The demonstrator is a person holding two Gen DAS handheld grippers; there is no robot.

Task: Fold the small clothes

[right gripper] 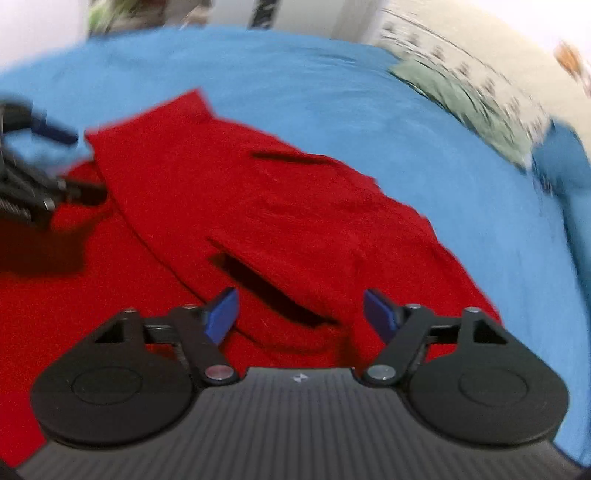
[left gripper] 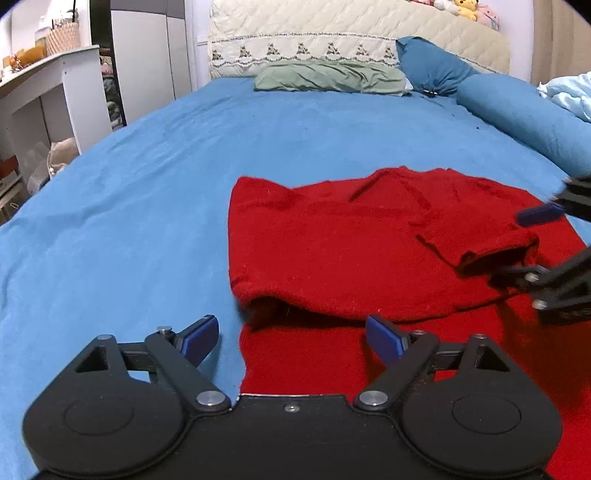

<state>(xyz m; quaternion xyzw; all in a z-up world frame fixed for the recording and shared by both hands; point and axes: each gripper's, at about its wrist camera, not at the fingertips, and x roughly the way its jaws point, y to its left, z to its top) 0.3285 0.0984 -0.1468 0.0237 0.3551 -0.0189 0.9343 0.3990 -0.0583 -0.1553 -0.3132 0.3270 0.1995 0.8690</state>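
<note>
A red knit sweater (left gripper: 332, 243) lies on the blue bedsheet (left gripper: 147, 184), its upper part folded over the lower part, with one sleeve cuff (left gripper: 495, 251) lying on top at the right. My left gripper (left gripper: 291, 338) is open and empty, just above the sweater's near left edge. My right gripper (left gripper: 532, 247) shows at the right of the left wrist view, open, beside the sleeve cuff. In the right wrist view, which is blurred, my right gripper (right gripper: 301, 314) is open and empty over the sweater (right gripper: 277, 206), and the left gripper (right gripper: 55, 166) shows at the far left.
A green pillow (left gripper: 328, 75) and blue pillows (left gripper: 517, 110) lie at the head of the bed below a quilted headboard (left gripper: 351, 33). A white shelf unit (left gripper: 48, 85) stands off the left side. A pale blue blanket (left gripper: 572, 92) lies at the far right.
</note>
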